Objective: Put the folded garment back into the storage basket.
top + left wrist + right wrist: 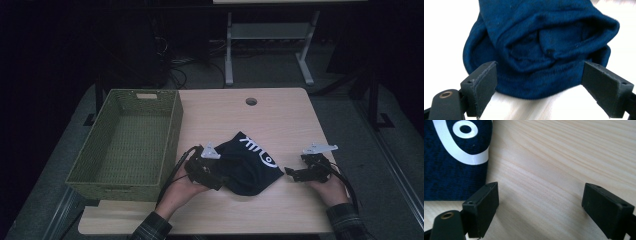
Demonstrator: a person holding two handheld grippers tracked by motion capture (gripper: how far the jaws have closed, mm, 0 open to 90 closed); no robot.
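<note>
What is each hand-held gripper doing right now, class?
Left hand-held gripper: open, jaws either side of the dark blue cloth.
Right hand-held gripper: open, holding nothing.

A pale wood bench [564, 157] with fine grain and a smooth, matt finish. On it lies a dark blue knitted cloth [544, 45], soft and matt, with a smooth, slightly glossy white print [461, 147]. The green basket [131, 145] is coarsely woven. The left tool [539, 92] and right tool [540, 212] have matt black plastic jaws.
</note>
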